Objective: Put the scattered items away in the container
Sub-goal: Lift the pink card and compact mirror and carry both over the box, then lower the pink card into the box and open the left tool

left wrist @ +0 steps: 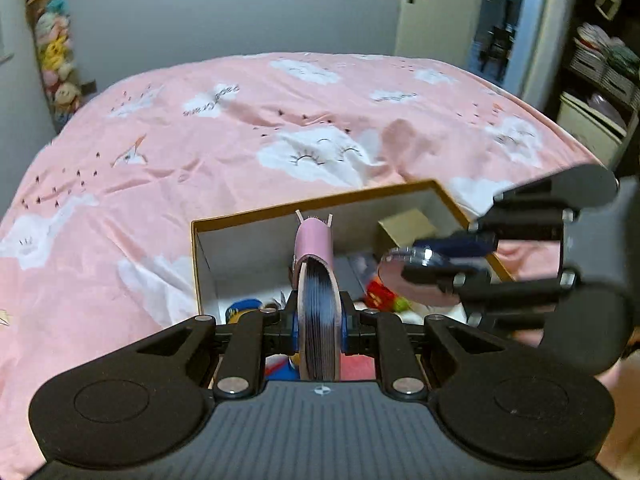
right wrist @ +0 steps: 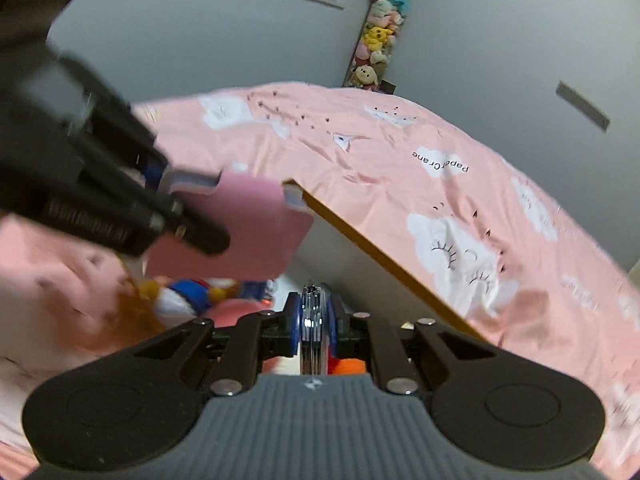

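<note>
Colours: pink dominant.
Bedspread [left wrist: 224, 168] pink with white clouds; box [left wrist: 320, 204] rim tan, interior white; notebook [left wrist: 316, 240] cover pink.

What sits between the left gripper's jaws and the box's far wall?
In the left wrist view, only the pink notebook clamped in the left gripper; beyond its top edge, bare grey wall of the box.

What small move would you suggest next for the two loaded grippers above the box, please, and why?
Probably lower the left gripper and release its pink-covered notebook into the open brown cardboard box. It already hangs over the box's interior, while the right gripper, holding a round pink compact mirror, crowds the right side.
</note>
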Tool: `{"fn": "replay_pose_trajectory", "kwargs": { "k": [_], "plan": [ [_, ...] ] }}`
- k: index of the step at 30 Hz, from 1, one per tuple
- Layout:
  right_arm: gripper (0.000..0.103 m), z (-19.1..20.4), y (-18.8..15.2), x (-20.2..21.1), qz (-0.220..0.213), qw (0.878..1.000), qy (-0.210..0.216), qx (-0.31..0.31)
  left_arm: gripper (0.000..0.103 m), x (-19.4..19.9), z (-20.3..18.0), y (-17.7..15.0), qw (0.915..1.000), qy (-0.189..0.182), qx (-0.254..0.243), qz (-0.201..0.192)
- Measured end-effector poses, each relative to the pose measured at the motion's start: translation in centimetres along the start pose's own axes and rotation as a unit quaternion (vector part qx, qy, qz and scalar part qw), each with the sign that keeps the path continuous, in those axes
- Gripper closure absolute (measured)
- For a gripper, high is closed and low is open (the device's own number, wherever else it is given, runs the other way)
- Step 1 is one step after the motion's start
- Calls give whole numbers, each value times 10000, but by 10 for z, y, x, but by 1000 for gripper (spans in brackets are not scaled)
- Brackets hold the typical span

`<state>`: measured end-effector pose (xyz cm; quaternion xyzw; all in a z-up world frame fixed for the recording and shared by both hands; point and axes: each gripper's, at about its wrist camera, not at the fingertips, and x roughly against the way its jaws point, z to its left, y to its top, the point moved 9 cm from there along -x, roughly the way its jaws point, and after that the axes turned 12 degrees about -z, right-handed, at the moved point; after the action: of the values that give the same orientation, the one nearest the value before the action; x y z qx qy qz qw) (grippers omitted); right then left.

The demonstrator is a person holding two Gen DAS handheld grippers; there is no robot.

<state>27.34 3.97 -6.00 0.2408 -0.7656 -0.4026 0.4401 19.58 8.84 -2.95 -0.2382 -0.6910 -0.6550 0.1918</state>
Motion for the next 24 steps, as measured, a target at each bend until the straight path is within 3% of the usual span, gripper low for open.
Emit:
{"fn": "replay_pose_trajectory", "kwargs": {
  "k": [6, 12, 16, 24],
  "plan": [
    [88, -1, -19, -48, 193, 9949, -29, 986, 84, -41, 22, 0, 9975, -27, 707, 24],
    [88, 6, -33, -80, 333, 9787, 92, 2023, 84, -66, 39, -8, 9898, -69, 1415, 122],
    [88, 2, -39, -88, 435, 9758, 51, 2144, 84, -76, 41, -11, 9868, -272, 1571, 276],
    [88, -18, -22, -55, 167, 9766, 36, 2145, 84, -106, 25, -14, 9807, -986, 1417, 914]
  ]
}}
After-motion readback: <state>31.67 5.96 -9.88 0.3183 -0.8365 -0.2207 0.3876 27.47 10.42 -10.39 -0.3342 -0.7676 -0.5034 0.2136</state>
